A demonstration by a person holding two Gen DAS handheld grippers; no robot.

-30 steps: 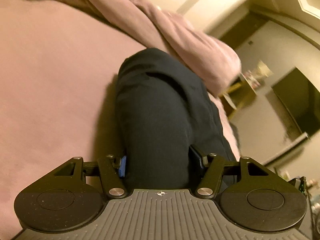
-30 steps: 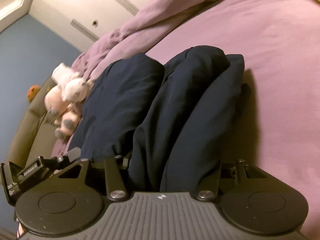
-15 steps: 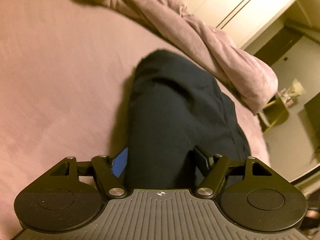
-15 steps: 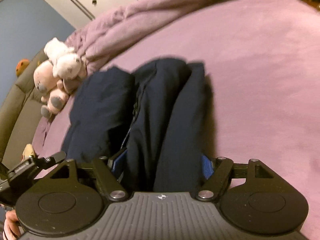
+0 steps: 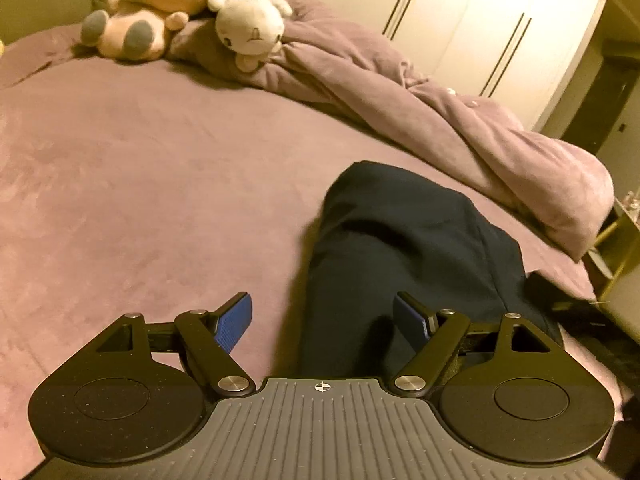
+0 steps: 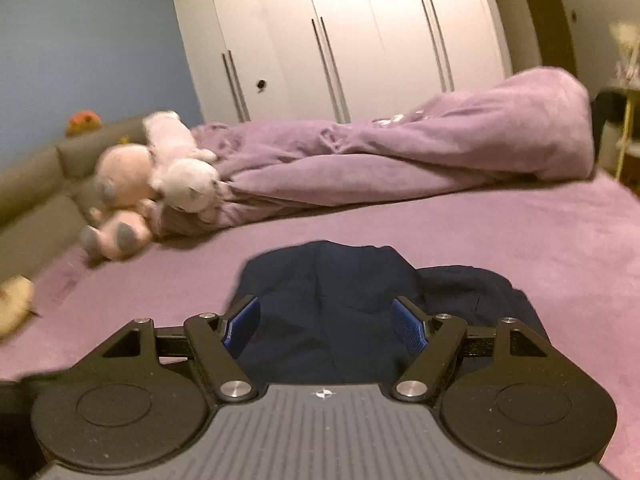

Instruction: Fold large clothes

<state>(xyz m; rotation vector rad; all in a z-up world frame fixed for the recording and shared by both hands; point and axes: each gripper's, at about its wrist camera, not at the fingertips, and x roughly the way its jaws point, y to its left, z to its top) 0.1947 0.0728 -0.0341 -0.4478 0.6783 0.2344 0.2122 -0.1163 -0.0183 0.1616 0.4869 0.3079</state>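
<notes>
A dark navy garment (image 5: 400,248) lies folded in a bundle on the purple bed (image 5: 140,184). It also shows in the right wrist view (image 6: 332,300). My left gripper (image 5: 324,320) is open, its blue pads spread wide just above the garment's near end, holding nothing. My right gripper (image 6: 324,324) is open too, its pads apart over the near part of the garment, with no cloth pinched between them.
A crumpled purple duvet (image 5: 420,108) lies along the far side of the bed, also in the right wrist view (image 6: 400,152). Two plush toys (image 5: 192,4) sit at its end by a grey headboard (image 6: 32,184). White wardrobe doors (image 6: 360,40) stand behind.
Both grippers have opened and let go of the garment. Both have drawn back and tilted up, so the far side of the bed and the wardrobe now show.
</notes>
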